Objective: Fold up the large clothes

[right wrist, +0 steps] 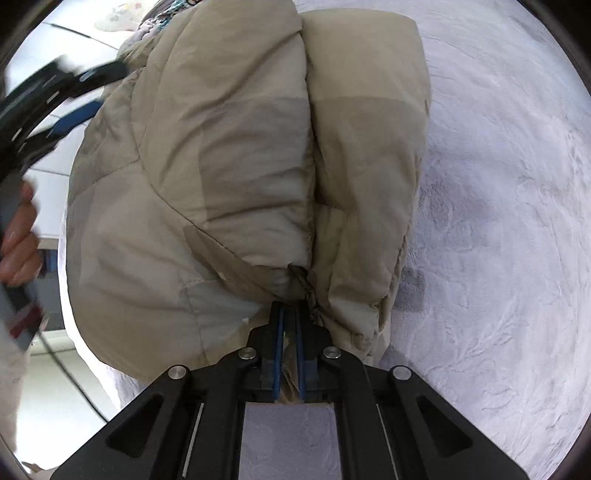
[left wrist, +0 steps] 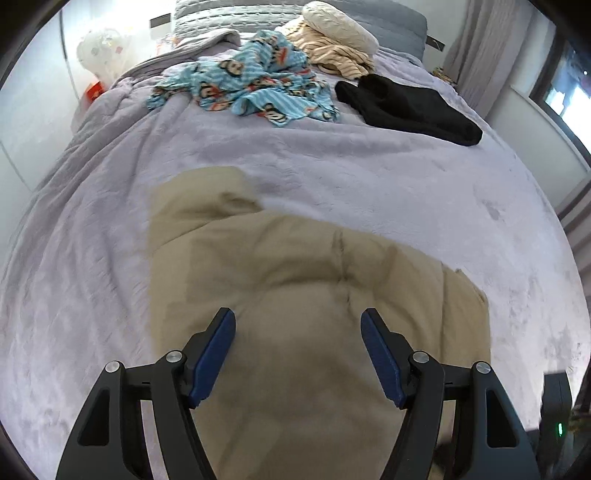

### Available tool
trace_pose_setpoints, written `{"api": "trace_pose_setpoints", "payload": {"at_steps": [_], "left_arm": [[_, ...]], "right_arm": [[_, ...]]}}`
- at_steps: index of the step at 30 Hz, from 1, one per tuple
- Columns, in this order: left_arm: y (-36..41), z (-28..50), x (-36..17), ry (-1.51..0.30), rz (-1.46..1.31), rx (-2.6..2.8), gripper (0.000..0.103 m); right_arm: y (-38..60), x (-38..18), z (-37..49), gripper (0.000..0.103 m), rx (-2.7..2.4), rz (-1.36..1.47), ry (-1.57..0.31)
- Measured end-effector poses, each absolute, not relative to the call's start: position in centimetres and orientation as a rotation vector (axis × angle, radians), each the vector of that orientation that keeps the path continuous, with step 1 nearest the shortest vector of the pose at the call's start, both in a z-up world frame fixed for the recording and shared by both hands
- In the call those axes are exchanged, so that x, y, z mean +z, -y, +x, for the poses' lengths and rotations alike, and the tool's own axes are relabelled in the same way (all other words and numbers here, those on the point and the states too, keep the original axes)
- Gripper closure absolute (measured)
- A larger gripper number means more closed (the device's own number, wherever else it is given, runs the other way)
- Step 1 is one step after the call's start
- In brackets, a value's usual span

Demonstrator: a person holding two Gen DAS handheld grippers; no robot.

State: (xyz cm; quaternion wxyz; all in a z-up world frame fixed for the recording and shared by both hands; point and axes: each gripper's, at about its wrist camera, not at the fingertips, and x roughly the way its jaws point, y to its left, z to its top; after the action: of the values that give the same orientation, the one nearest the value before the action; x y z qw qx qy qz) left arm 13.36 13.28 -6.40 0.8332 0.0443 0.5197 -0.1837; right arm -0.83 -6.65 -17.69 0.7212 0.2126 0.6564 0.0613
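Right claw (right wrist: 289,314) of mine clamps the tan jacket (right wrist: 229,166). Left claw (left wrist: 298,319) hangs above it, spread apart, over the bed (left wrist: 369,166).

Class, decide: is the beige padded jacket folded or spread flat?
Folded: the beige padded jacket is doubled over along a crease, its bunched edge pinched by the right gripper.

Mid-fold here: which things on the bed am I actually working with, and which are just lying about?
In the job:
- beige puffer jacket, pinched by the right gripper
- left gripper, open above the jacket
- bed cover, the folding surface

Lying about:
- blue cartoon-print garment
- black garment
- striped cream garment
- white knit item
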Motion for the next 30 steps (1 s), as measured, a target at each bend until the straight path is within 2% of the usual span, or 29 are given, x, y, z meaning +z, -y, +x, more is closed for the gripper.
{"api": "trace_pose_setpoints", "payload": {"at_steps": [8,12,15,30], "left_arm": [[-18.7,7.0,-5.2,-1.149,0.097,-0.321,0.031],[-20.5,4.4,-7.5,-1.228,0.08,-0.276,0.031],[-21.4,3.1,-9.3,-1.26,0.064,-0.248,0.024],[-22.3,1.6,-6.5,-1.279,0.031,-0.245,0.024]], "right_arm": [[6.5,-15.6,-1.2,0.094,0.108,0.464,-1.453],[6.3,-14.4,-1.7,0.094,0.1,0.456,-1.446],[6.0,-14.5,-1.9,0.094,0.095,0.448,-1.457],[5.0,-10.7,-4.2,0.093,0.047,0.407,-1.44]]}}
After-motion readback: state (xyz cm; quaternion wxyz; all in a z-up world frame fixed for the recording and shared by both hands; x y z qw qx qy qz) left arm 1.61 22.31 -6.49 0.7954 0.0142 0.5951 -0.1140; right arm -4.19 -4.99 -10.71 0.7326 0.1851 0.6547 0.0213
